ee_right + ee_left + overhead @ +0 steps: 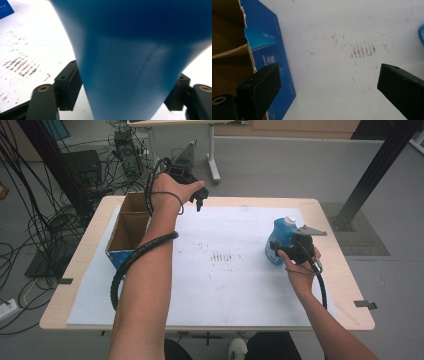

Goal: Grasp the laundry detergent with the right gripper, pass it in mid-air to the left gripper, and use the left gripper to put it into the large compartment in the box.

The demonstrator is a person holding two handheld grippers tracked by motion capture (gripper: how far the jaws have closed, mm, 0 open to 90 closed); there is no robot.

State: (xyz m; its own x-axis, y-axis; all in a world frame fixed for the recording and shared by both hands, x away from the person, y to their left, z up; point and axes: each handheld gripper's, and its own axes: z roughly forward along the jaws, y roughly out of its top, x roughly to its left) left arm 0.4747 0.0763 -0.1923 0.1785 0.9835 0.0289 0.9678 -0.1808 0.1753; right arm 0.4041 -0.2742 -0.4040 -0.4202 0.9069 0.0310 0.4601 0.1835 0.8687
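Note:
A blue plastic bottle (pixel 279 234) with a white cap stands upright at the right of the white sheet. My right gripper (pixel 281 251) is shut on its lower body from the near side. In the right gripper view the blue bottle (pixel 130 62) sits between the two black jaws, which touch both its sides, at my right gripper (pixel 127 72). My left gripper (pixel 200 201) hangs open over the far edge of the table, with nothing between its fingers. In the left gripper view my left gripper (pixel 328 68) has its jaws wide apart above bare white sheet.
An open cardboard box (pixel 131 226) with blue printed sides (pixel 269 50) and an inner divider stands at the table's left. A white sheet (pixel 225 290) with brown smudges (pixel 222 256) covers the wooden table (pixel 350 285). Cables and stands crowd the floor beyond.

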